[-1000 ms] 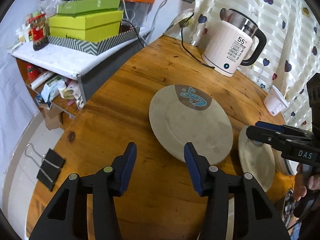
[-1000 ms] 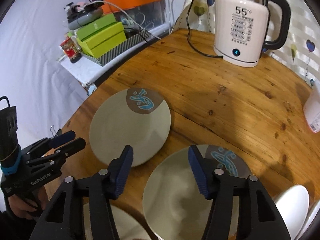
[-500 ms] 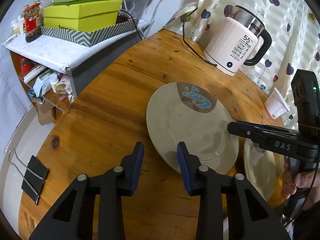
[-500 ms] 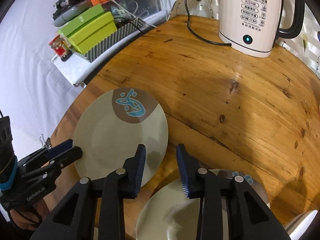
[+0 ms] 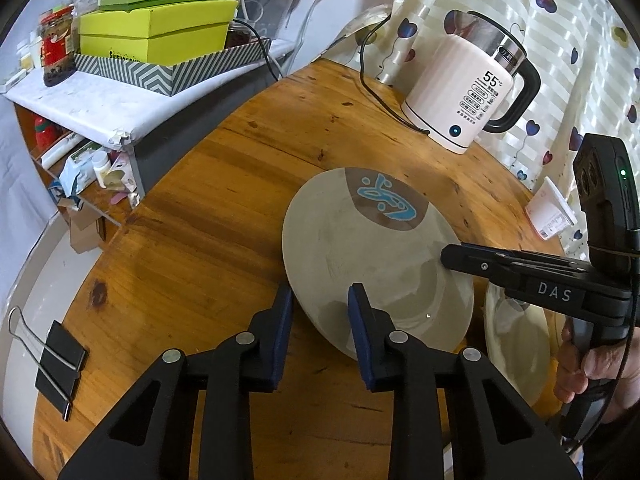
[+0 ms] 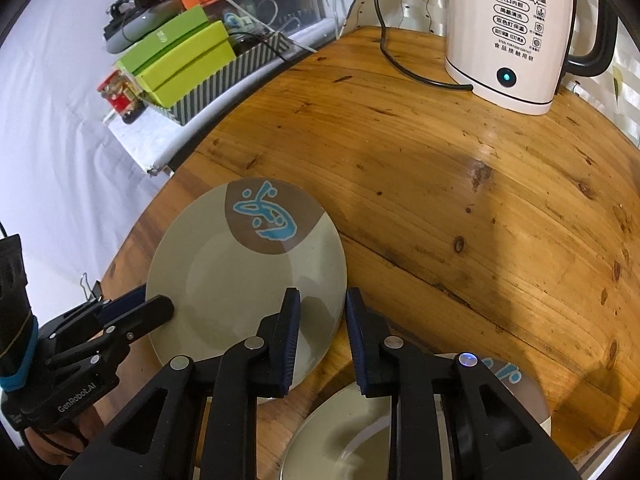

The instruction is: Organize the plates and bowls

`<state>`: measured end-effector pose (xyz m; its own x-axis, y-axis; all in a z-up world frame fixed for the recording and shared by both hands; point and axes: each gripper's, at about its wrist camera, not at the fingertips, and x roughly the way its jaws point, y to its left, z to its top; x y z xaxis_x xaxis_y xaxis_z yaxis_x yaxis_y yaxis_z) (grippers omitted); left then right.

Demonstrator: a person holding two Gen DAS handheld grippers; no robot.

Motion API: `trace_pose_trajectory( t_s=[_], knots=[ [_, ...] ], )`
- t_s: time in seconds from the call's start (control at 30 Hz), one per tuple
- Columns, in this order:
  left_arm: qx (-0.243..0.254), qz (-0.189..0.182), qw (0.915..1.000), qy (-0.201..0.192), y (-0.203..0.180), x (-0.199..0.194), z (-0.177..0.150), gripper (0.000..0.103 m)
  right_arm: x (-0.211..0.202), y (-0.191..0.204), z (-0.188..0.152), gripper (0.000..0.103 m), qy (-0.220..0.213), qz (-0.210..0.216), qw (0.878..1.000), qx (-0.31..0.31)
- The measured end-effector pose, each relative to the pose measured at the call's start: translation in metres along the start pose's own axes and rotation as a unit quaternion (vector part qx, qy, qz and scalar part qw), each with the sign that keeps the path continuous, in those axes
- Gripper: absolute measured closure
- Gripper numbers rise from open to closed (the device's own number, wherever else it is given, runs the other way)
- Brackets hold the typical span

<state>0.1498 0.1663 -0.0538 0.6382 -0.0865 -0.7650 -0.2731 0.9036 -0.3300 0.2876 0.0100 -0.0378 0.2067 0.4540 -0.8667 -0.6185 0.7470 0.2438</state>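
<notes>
The left gripper (image 5: 318,316) is closing astride the near rim of the plate (image 5: 360,248); right gripper (image 5: 460,258) at its far-right edge.

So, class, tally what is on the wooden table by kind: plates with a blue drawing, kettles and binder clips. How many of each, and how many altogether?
Plates with a blue drawing: 2
Kettles: 1
Binder clips: 1
Total: 4

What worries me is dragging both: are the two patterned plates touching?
Apart. The right wrist view shows a strip of bare table between the far plate and the near plate.
</notes>
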Motion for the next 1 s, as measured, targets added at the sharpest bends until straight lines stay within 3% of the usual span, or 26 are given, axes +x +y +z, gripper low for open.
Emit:
trace_pose_trajectory(
  t_s=[0.57,1.0],
  knots=[
    [0.006,0.013,0.9998,-0.016,-0.004,-0.023,0.000,0.074,-0.018,0.014,-0.006,0.081,-0.010,0.003,1.000,0.001],
    [0.029,0.010,0.9993,-0.021,-0.023,-0.054,-0.020,0.074,-0.056,0.020,-0.040,0.081,-0.025,0.005,0.999,0.020]
  ],
)
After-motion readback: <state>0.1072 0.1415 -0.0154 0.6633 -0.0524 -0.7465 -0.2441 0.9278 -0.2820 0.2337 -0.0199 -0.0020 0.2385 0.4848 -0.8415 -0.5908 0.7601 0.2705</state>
